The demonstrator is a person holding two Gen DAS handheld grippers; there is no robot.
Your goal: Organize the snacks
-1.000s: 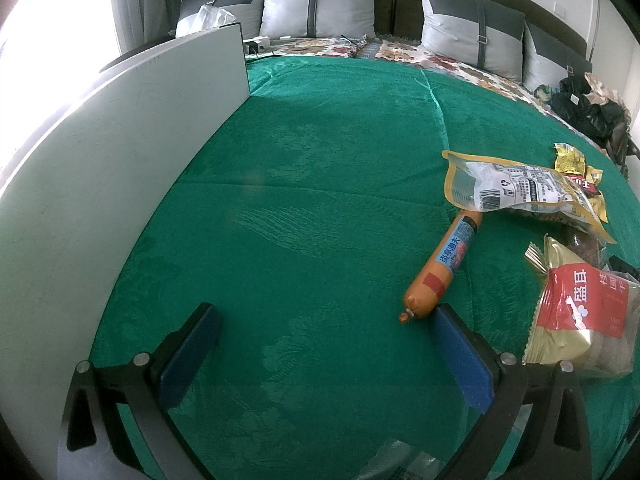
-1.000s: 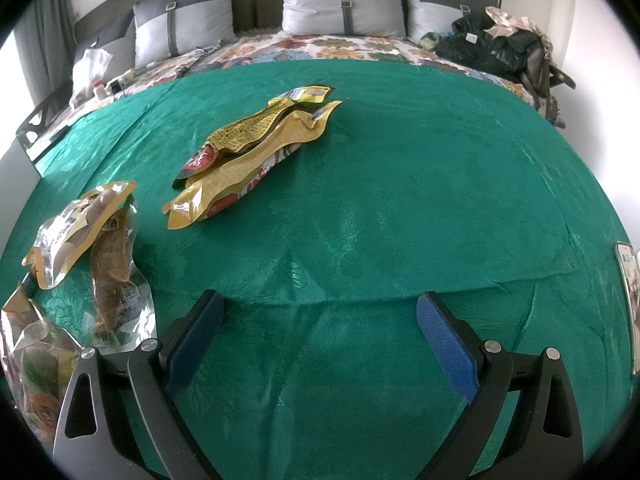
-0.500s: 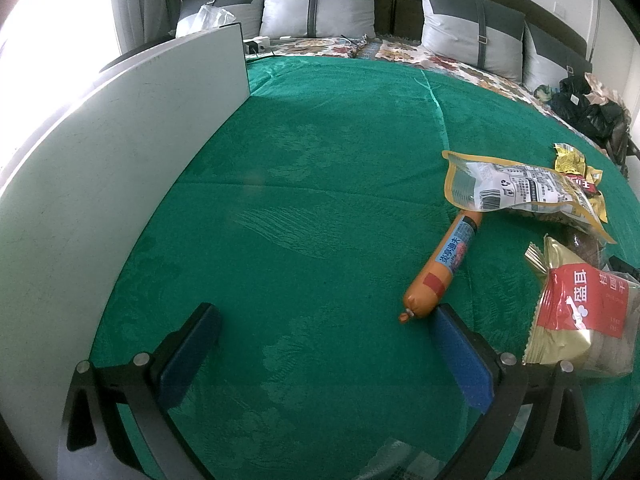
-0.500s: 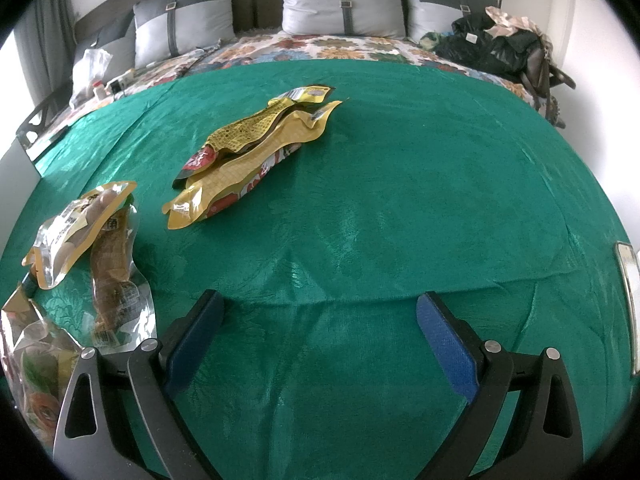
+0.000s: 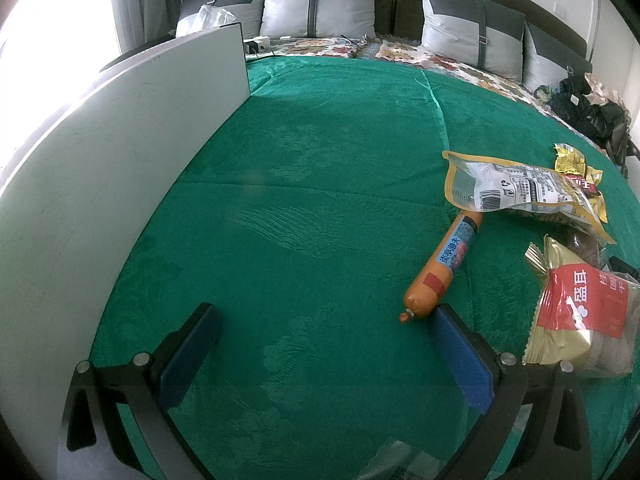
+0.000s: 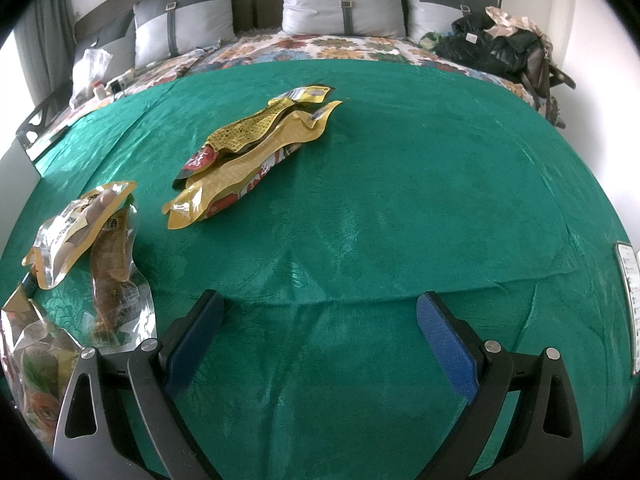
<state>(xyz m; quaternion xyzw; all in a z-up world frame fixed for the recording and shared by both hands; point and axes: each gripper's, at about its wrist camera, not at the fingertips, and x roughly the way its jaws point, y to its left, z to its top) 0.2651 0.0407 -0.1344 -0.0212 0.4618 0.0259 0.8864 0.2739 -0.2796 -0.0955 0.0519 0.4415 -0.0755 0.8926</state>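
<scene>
Nothing has changed over the last second: both claws sit exactly where they were, so the sorting has, by my reading, not started. The left claw is spread wide and empty over the green bedspread, its right finger just beside the tip of the orange sausage. To its right lies a red-and-gold biscuit pack, and beyond that a clear pouch with yellow edging.

The right claw is equally wide and empty (only cloth between its fingers). Left of it lie clear pouches; farther off, two yellow packets overlap.

A white board stands along the bed's left edge; grey pillows and heaped clothes fill the far end.
</scene>
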